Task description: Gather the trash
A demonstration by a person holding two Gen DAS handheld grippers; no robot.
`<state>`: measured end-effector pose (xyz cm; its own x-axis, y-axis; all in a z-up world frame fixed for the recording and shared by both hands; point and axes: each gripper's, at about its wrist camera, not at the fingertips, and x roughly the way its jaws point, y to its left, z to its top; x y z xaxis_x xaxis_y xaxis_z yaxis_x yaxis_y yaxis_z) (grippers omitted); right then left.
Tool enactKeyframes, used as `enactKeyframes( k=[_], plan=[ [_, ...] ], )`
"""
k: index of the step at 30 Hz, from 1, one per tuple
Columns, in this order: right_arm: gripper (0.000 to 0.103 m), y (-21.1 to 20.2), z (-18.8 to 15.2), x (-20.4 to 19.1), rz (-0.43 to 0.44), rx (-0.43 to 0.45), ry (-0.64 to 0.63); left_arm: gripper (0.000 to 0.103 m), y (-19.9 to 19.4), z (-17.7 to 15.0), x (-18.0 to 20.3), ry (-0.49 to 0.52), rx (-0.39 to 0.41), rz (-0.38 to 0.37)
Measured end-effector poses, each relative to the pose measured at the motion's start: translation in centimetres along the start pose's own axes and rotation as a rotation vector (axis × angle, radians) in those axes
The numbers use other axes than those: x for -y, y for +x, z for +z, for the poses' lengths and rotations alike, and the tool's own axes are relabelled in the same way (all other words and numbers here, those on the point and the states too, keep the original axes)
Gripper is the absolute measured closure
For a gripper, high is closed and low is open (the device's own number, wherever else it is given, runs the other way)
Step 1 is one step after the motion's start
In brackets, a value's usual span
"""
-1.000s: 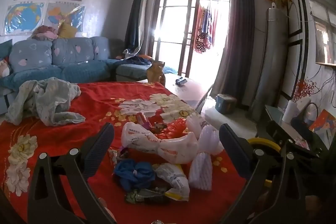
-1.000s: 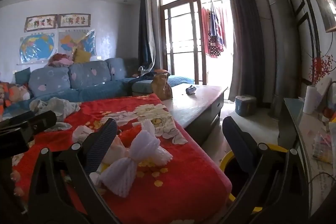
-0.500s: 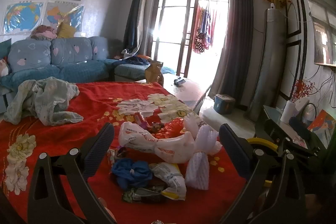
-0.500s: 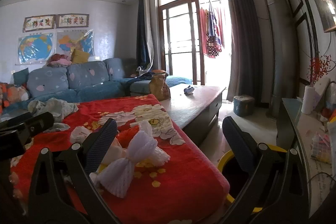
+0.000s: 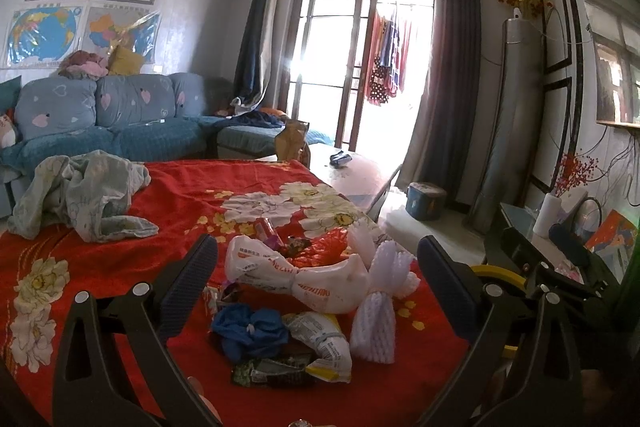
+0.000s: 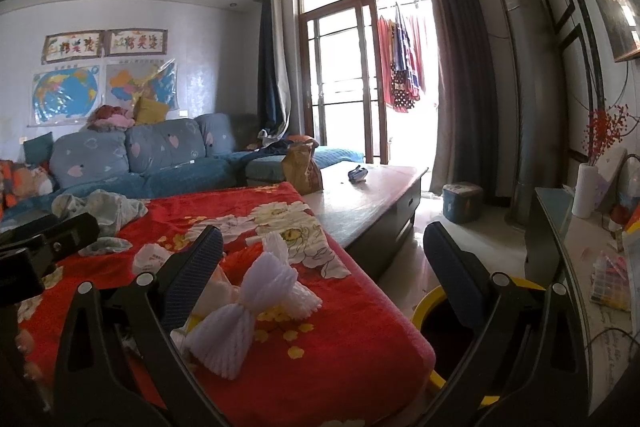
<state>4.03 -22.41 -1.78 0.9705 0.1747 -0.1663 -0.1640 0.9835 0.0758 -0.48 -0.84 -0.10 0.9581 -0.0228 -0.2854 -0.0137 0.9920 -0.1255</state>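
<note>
A pile of trash lies on the red flowered cloth (image 5: 168,211): a white printed plastic bag (image 5: 296,275), a white foam net sleeve (image 5: 380,307), a crumpled blue wad (image 5: 248,327), a white wrapper (image 5: 324,339) and a dark wrapper (image 5: 272,373). My left gripper (image 5: 318,269) is open and empty, just short of the pile. My right gripper (image 6: 322,251) is open and empty, above the foam net sleeve (image 6: 248,307) at the cloth's right edge. A yellow-rimmed bin (image 6: 432,331) stands on the floor right of the table.
A grey-green garment (image 5: 84,195) lies at the cloth's far left. A brown paper bag (image 6: 302,167) and a small dark object (image 6: 357,174) sit on the bare wooden tabletop (image 6: 372,199) beyond. A blue sofa (image 5: 104,119) is behind; a side shelf (image 6: 592,267) at right.
Both grippers have shifted slightly; the trash pile sits a little lower and leftward in the left wrist view. Nothing was taken hold of.
</note>
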Motion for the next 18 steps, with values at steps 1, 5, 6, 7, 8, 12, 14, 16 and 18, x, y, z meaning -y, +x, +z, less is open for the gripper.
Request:
enactKeyframes(
  k=[1,5,6,7,8,12,14,16,18],
  plan=[
    [0.011,-0.01,0.03,0.04,0.002,-0.001,0.001,0.006,-0.01,-0.05,0.05,-0.001,-0.001,0.001],
    [0.011,0.03,0.02,0.07,0.001,-0.004,0.001,0.006,-0.02,0.00,0.09,-0.001,-0.003,0.005],
    [0.011,-0.10,0.04,0.04,0.000,-0.003,0.001,0.006,-0.04,0.09,0.12,-0.003,-0.004,0.003],
    [0.011,-0.10,0.00,0.03,-0.002,-0.005,0.000,0.006,-0.02,0.07,0.14,-0.001,-0.003,0.004],
    [0.011,-0.09,-0.05,0.02,-0.003,-0.007,-0.001,0.006,-0.07,0.06,0.27,0.000,-0.003,0.005],
    [0.011,-0.07,-0.21,0.04,-0.006,-0.013,0.002,0.006,-0.02,0.05,0.12,-0.001,-0.005,0.004],
    [0.011,-0.01,-0.25,0.04,-0.008,-0.016,0.002,0.006,-0.06,0.00,0.21,-0.001,-0.008,0.004],
    [0.011,0.19,-0.28,0.08,-0.011,-0.026,0.002,0.006,0.01,-0.08,0.21,-0.002,-0.013,-0.001],
    [0.011,0.42,-0.34,0.25,-0.012,-0.036,0.002,0.006,0.20,-0.24,0.24,0.001,-0.020,-0.011]
  ],
)
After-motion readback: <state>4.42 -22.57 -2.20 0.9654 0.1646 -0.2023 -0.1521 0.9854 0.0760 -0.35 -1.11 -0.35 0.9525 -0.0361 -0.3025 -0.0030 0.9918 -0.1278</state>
